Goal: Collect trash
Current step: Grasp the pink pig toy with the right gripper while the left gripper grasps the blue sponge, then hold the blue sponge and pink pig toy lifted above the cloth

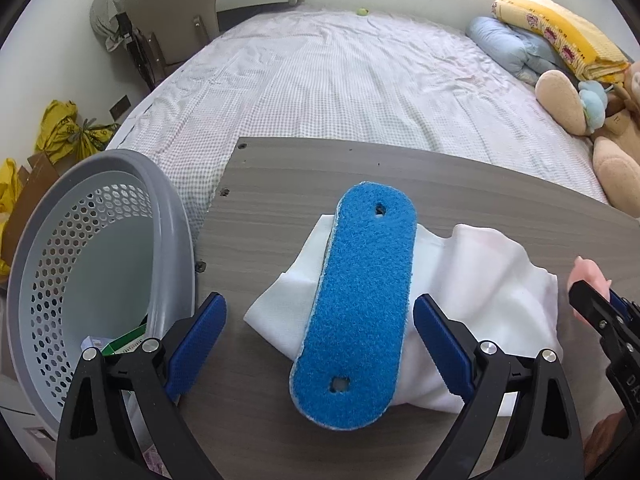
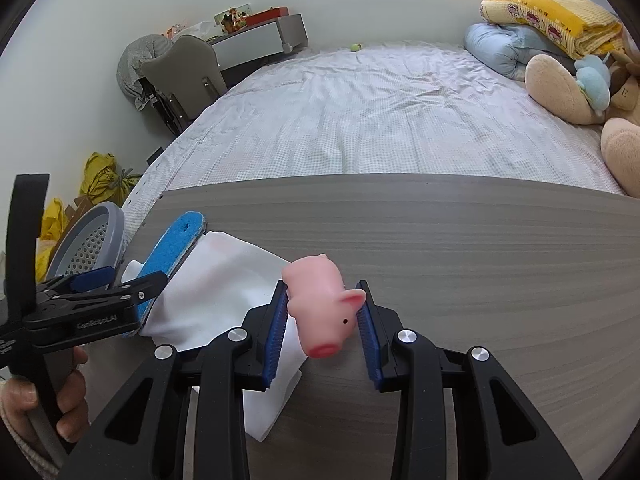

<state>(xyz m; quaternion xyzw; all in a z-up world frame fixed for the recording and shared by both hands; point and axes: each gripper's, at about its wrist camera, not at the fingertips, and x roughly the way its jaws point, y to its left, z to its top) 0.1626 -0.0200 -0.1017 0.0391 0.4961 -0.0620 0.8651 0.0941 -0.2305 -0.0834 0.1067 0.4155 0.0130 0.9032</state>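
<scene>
A blue scouring pad [image 1: 362, 300] lies on a white cloth [image 1: 488, 292] on the grey wooden board [image 1: 300, 168]. My left gripper [image 1: 320, 320] is open, its jaws on either side of the pad's near half. My right gripper [image 2: 324, 312] is shut on a pink toy pig [image 2: 324, 308], held just above the board beside the cloth [image 2: 216, 292]. The pig also shows at the right edge of the left wrist view [image 1: 588, 280]. The pad [image 2: 172, 248] and the left gripper [image 2: 120, 284] appear at the left of the right wrist view.
A grey perforated bin [image 1: 100, 264] stands left of the board with a green box inside; it also shows in the right wrist view [image 2: 88, 236]. Behind the board is a bed [image 1: 340, 80] with pillows, plush toys [image 1: 580, 112] and a chair [image 1: 176, 24]. Yellow bags [image 1: 64, 128] lie on the floor.
</scene>
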